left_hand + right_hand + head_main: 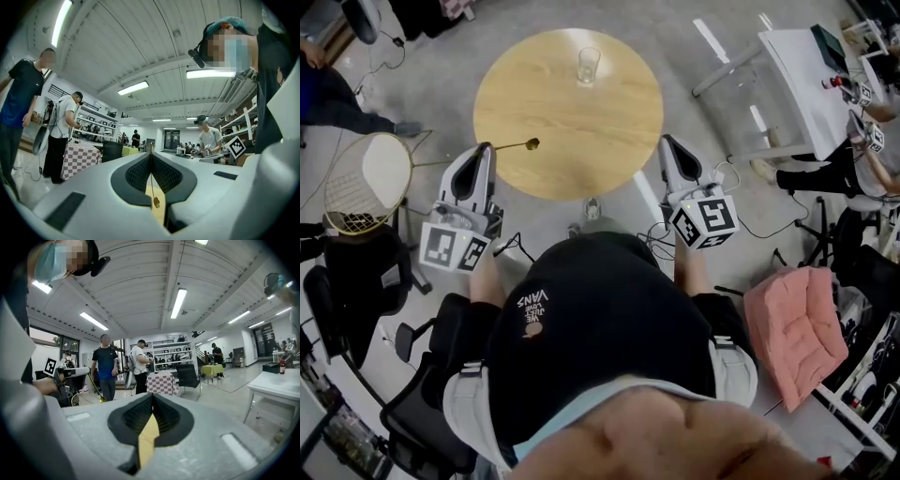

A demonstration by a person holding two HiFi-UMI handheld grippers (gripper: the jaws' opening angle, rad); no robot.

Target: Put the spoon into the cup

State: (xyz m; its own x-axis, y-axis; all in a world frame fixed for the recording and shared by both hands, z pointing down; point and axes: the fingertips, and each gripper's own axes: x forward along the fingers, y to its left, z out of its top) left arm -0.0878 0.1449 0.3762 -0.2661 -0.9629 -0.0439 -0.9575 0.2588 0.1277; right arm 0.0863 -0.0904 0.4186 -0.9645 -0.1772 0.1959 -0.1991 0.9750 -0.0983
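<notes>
Spoon (514, 145) — handle pinched in left claw (487, 148), bowl out over table (609, 141), well apart from cup (589, 66). Right claw (667, 142) — pressed together, empty.

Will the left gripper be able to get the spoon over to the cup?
Probably yes. The left gripper is shut on the spoon, and only bare table lies between it and the cup; nothing stands in the way.

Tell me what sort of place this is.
Probably an open lab or workshop set up for recording tasks: a person with a head-mounted camera stands nearby, stocked shelves line the far wall, and strip lights run overhead.
</notes>
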